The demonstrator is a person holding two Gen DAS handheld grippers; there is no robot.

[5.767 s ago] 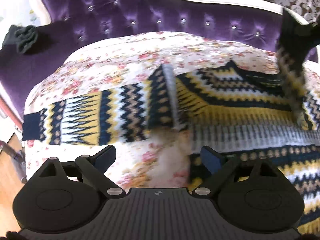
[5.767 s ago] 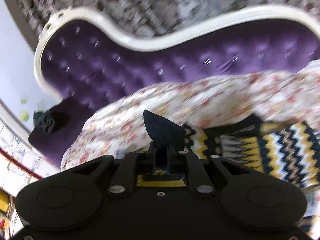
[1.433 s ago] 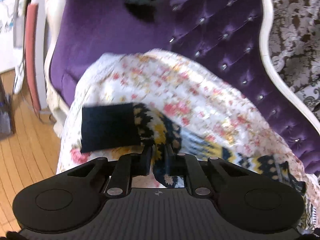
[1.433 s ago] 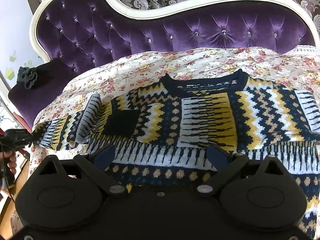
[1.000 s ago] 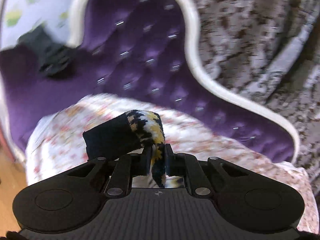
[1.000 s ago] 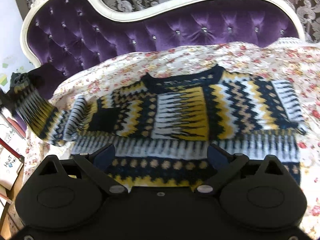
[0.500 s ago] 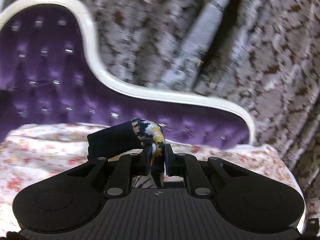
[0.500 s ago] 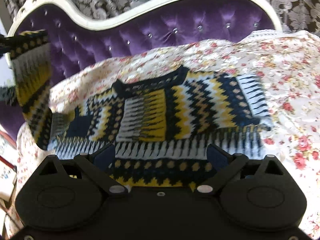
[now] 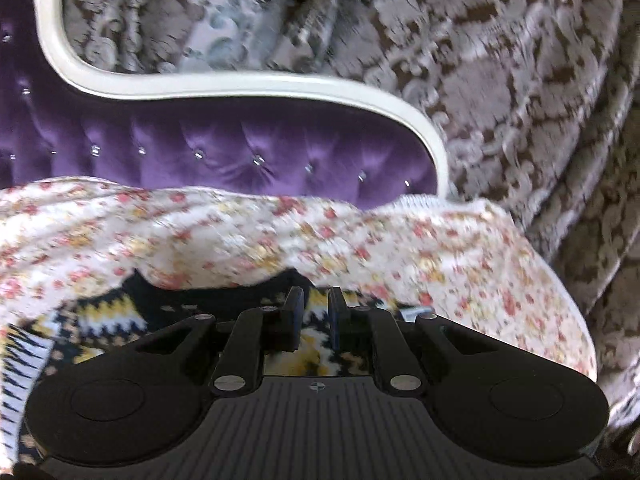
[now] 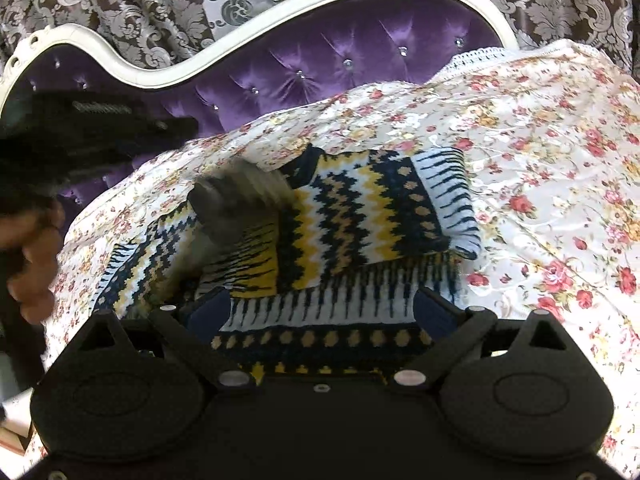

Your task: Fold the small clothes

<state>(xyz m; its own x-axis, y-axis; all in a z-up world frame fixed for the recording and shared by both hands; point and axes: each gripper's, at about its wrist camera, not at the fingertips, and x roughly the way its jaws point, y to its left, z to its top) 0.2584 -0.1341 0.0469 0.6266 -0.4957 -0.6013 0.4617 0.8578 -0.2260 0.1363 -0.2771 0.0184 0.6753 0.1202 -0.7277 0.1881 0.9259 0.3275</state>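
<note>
A navy, yellow and white patterned knit sweater [image 10: 360, 216] lies on the floral sheet [image 10: 552, 168] of the sofa. Its right sleeve is folded across the body. Its left sleeve [image 10: 236, 208] is blurred, dropping onto the chest. In the right wrist view the left gripper [image 10: 172, 126] hovers at the far left, above the sweater. In its own view the left gripper [image 9: 314, 314] has its jaws a narrow gap apart with nothing between them, the sweater [image 9: 108, 316] below. My right gripper [image 10: 320, 312] is open and empty over the sweater's hem.
The purple tufted sofa back [image 10: 320, 68] with its white frame [image 9: 248, 84] curves behind the sheet. Patterned grey-brown curtains [image 9: 520, 60] hang behind and to the right. The person's hand [image 10: 32, 256] shows at the left edge.
My left gripper carried the left sleeve up and rightward over the sweater, then let it go; the sleeve now falls onto the chest. The right gripper stayed open over the hem.
</note>
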